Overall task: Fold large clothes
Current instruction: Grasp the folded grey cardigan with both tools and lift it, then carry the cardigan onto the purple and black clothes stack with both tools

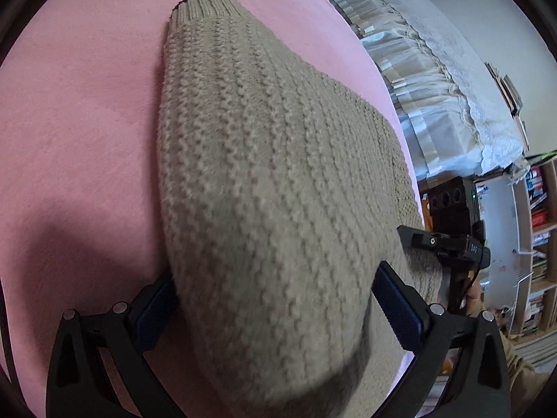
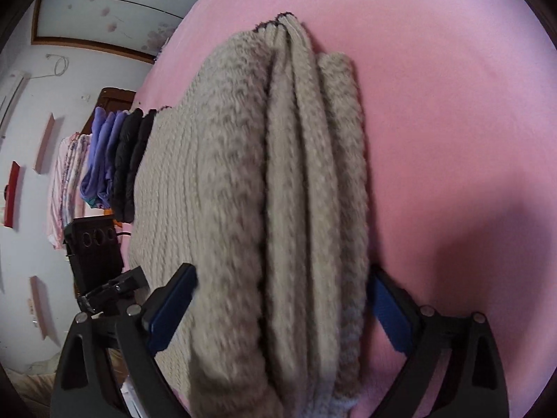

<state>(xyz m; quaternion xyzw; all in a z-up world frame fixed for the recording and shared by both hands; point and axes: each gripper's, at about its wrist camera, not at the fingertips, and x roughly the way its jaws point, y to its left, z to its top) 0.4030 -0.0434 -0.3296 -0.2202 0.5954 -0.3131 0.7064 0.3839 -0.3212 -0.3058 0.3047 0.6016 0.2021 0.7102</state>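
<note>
the left black plastic two-finger gripper (image 1: 278, 308) has angular arms with triangular cut-outs, 4 round silver pivot screws and textured blue rubber pads (image 1: 397, 308). the right black plastic two-finger gripper (image 2: 282, 310) matches it: 4 silver screws, blue pads (image 2: 170, 310). a tan sleeve (image 1: 522, 372) shows behind.
</note>
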